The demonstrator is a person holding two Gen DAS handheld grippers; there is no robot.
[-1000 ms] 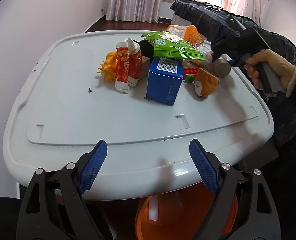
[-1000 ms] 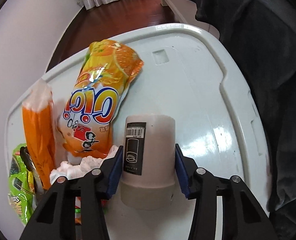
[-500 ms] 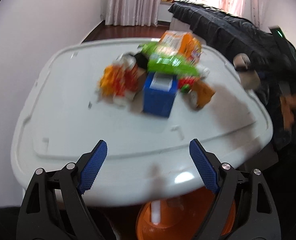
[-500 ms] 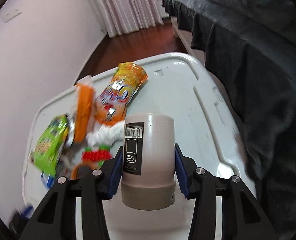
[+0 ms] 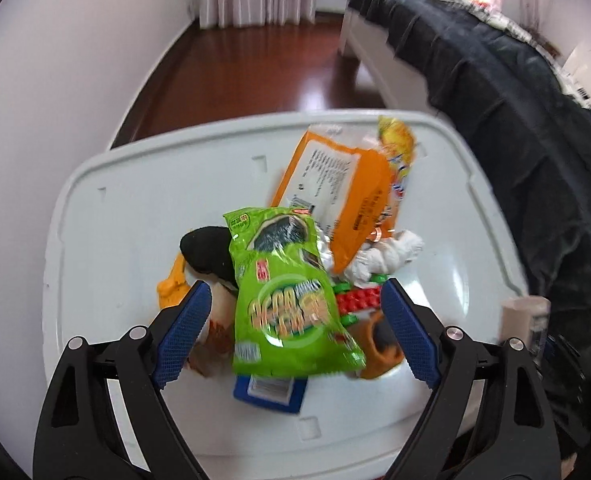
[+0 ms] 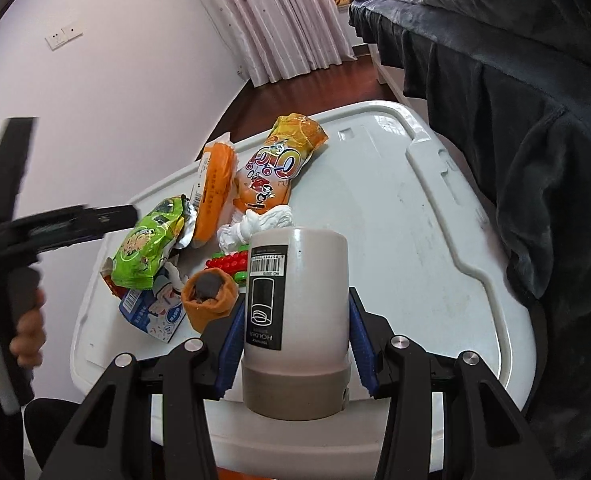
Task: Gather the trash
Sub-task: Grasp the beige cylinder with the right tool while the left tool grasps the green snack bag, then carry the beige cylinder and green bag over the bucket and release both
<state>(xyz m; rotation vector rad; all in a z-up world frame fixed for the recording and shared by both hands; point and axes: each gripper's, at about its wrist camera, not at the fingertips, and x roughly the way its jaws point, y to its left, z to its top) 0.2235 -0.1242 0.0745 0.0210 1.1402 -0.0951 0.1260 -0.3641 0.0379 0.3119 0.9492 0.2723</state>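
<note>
Room: bedroom with dark wood floor, pink curtains, dark bedspread to the right
Lid: white plastic lid serves as the table; the trash pile sits on its left-centre part in the right wrist view
Orange bags: two snack bags lie at the far side of the pile
Green bag: green snack bag lies on top, nearest the left gripper
Blue carton: carton lies partly under the green bag
Small bits: white tissue wad, red-green toy and orange sock sit close together
Right gripper: right gripper pinches a grey cup, lifted off the lid
Left gripper: left gripper spread wide, hovering above the green bag
Progress: judged early; one item is in hand, nothing visibly binned, the whole pile is left
</note>
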